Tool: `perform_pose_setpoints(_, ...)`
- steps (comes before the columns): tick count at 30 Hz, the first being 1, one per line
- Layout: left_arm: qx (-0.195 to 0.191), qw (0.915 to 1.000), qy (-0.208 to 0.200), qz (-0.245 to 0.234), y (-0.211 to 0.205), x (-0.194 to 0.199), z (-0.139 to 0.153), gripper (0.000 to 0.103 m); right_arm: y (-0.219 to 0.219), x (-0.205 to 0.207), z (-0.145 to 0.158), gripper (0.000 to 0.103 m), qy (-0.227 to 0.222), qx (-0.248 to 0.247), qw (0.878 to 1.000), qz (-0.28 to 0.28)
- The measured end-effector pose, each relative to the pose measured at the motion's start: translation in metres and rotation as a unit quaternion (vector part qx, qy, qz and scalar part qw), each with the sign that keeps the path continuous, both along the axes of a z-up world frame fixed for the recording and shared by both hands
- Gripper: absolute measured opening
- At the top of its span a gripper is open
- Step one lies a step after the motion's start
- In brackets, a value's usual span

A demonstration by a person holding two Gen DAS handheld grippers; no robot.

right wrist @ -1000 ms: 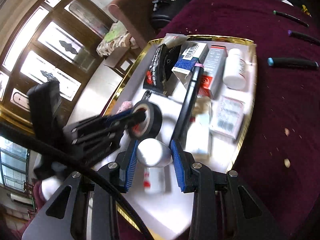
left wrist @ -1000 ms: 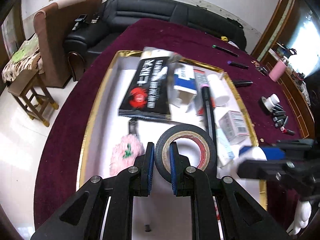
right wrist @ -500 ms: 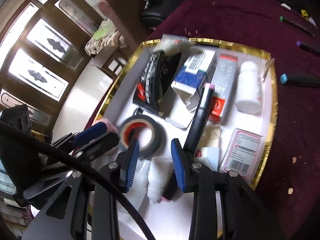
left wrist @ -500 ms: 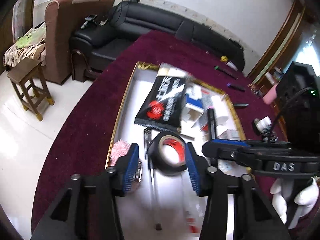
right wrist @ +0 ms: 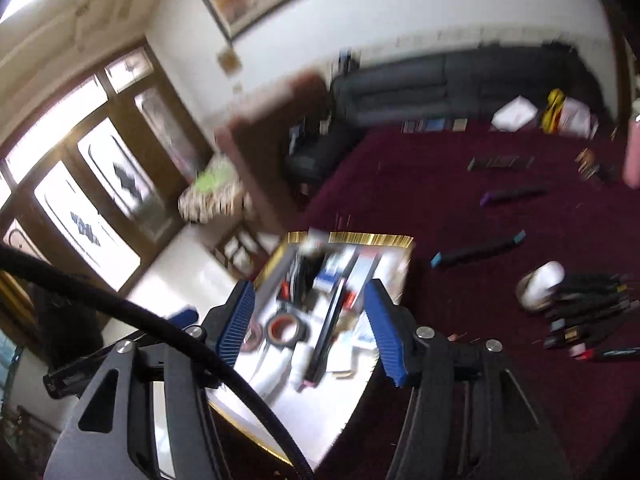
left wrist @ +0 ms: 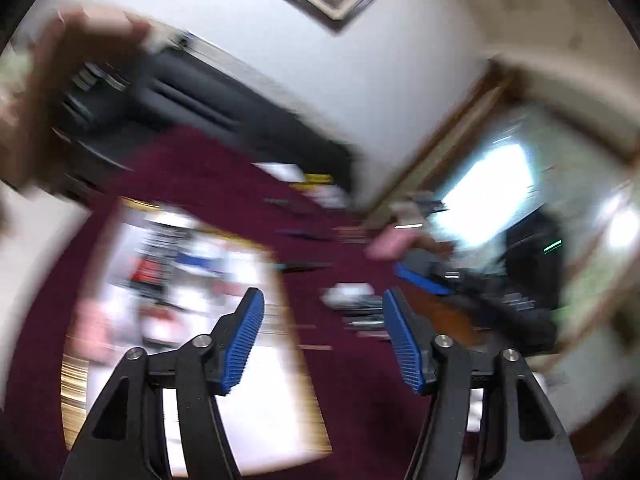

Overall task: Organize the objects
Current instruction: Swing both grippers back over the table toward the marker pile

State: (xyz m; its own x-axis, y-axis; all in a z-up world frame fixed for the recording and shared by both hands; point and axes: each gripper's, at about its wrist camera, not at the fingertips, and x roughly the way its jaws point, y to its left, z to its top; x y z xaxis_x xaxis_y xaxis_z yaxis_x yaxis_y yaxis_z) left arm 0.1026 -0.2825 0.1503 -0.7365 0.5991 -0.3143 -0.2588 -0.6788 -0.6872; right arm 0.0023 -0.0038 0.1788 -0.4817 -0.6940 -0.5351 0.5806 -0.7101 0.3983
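A white gold-rimmed tray (right wrist: 352,237) lies on the maroon tablecloth (right wrist: 460,208), filled with boxes, a long black pen and a roll of black tape (right wrist: 286,329). My right gripper (right wrist: 308,318) hangs well above the tray, its jaws opening, nothing between them. My left gripper (left wrist: 324,334) is also raised, jaws opening and empty, over the tray's right edge (left wrist: 280,280); that view is badly blurred. Part of the right gripper's blue pad (left wrist: 420,280) shows at the right of the left wrist view.
Loose markers (right wrist: 478,251) and a purple pen (right wrist: 512,194) lie on the cloth right of the tray, with a white jar (right wrist: 540,284) and a row of dark markers (right wrist: 588,304). A black sofa (right wrist: 440,84) and a brown armchair (right wrist: 272,120) stand behind the table.
The left gripper let go of the tape roll and the right let go of the white bottle, both left in the tray. Both grippers opened, rose and tilted up toward the room.
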Motion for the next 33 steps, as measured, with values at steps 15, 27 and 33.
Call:
perform_pose_setpoints(15, -0.059, 0.9779, 0.151, -0.132, 0.15, 0.067, 0.211, 0.065, 0.213, 0.132, 0.247, 0.067, 0.184, 0.016, 0.97, -0.156)
perform_pose_setpoints(27, -0.152, 0.9635, 0.215, 0.047, 0.159, 0.063, 0.439, 0.077, 0.259, 0.216, 0.452, 0.088, 0.327, 0.196, 0.829, -0.409)
perform_pose_setpoints(33, -0.164, 0.9635, 0.207, 0.048, 0.16, 0.026, 0.424, 0.086, 0.25, 0.175, 0.412, 0.103, 0.306, 0.184, 0.851, -0.385)
